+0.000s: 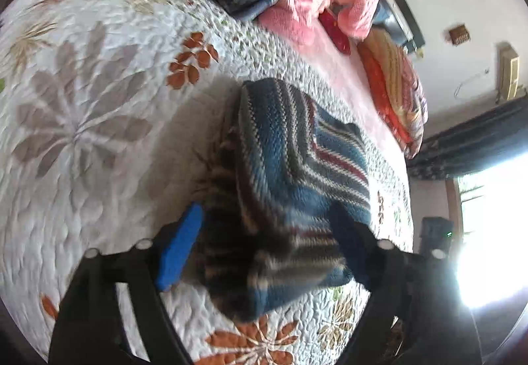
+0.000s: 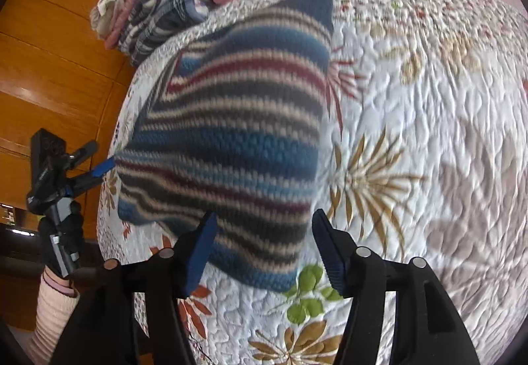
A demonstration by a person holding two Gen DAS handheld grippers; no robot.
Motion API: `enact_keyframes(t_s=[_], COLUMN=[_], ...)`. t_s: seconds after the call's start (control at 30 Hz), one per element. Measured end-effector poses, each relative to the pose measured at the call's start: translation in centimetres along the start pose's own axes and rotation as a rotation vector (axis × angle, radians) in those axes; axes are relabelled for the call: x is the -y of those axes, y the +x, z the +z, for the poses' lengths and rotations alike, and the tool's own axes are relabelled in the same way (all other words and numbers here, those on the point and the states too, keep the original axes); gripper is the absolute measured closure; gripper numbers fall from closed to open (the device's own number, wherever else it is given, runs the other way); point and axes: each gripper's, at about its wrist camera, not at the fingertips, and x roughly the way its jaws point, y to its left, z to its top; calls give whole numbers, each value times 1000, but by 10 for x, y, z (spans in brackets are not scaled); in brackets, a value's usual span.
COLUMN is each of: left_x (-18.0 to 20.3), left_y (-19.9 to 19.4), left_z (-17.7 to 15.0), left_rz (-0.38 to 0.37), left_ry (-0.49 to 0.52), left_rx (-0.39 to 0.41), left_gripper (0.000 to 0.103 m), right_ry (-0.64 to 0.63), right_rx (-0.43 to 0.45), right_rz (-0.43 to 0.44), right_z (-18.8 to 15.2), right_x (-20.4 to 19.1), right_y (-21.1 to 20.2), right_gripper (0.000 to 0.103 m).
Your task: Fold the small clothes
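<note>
the striped knit garment (image 2: 227, 134) lies folded on the quilted bed cover (image 2: 412, 107), near the pile of clothes (image 2: 155, 12). both tools straddle its near edges with fingers spread: left tool (image 1: 264, 253) around one corner, right tool (image 2: 264, 253) around another, neither clenched on cloth. likely they are placed to pinch the edge for another fold.

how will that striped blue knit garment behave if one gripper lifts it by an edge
The striped blue knit garment will probably flop and drape, since it already lies in soft folds on the quilted floral bedspread. Its thick, fuzzy knit should grip the pads rather than slip. Lifted by one edge, the folds would likely fall open.
</note>
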Motion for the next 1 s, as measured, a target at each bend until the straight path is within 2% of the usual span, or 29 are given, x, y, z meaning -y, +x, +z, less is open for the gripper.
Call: enact_keyframes(t_s=[0.07, 0.2, 0.3, 0.47, 0.57, 0.7, 0.73, 0.77, 0.87, 0.93, 1.0], left_x=[-4, -10, -11, -14, -12, -9, -9, -8, -8, -5, 2], left_y=[15, 44, 64, 95, 108, 118, 119, 120, 119, 114, 105], left_z=[11, 28, 34, 40, 41, 41, 40, 38, 34, 30, 23], left_rz=[1, -47, -36, -87, -116, -146, -144, -121, -100, -100, -121], left_ry=[7, 26, 55, 98, 110, 107, 111, 126, 114, 112, 98], left_rx=[-25, -94, -125, -194, -206, -220, -219, -220, -217, -198, -175], left_gripper=[22, 22, 23, 22, 15, 15, 16, 25, 46, 52, 55], right_ry=[2, 21, 45, 73, 111, 159, 168, 177, 166, 154, 150], right_rx=[3, 7, 2, 6, 2, -16, -22, -25, -7, 17, 30], right_rz=[13, 40, 71, 134, 196, 268, 277, 286, 275, 291, 319], right_z=[6, 19, 27, 36, 41, 51, 52, 53, 53, 49, 44], right_x=[1, 3, 10, 21, 28, 30, 30, 29, 25, 24, 26], right_y=[1, 11, 20, 33, 43, 65, 69, 73, 75, 65, 52], right_gripper=[37, 30, 30, 21, 16, 10, 10, 10, 24, 42, 47])
